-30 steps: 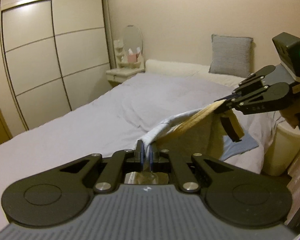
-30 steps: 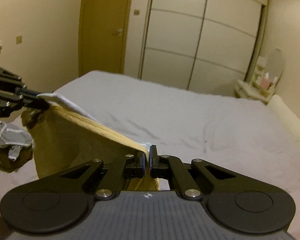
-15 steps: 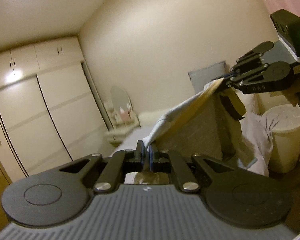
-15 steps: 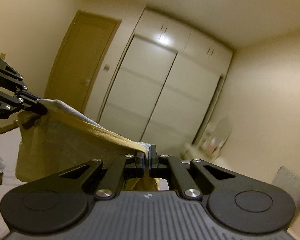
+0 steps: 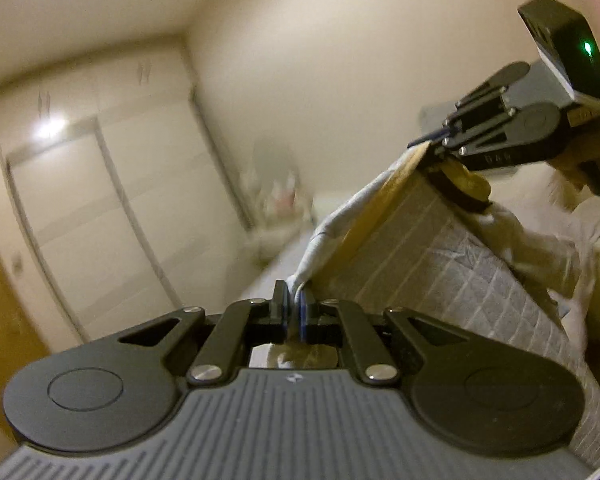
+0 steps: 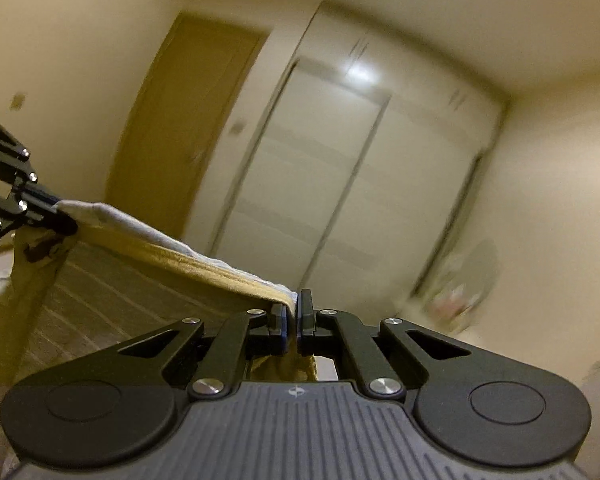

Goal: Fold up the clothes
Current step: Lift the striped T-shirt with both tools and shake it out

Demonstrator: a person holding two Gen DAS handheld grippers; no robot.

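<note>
Cream walls and a tall sliding wardrobe [image 6: 340, 184] fill the background, with a wooden door [image 6: 172, 136] beside it and open air around both tools. Stretched between them hangs the garment [image 5: 440, 264], tan with pale grid lines and a grey-white top hem, held well up. Left gripper [image 5: 294, 312] has its fingers pinched tight on one hem corner; right gripper [image 6: 293, 320] is clamped likewise on the other. Embossed writing on the right tool is too blurred to read.
</note>
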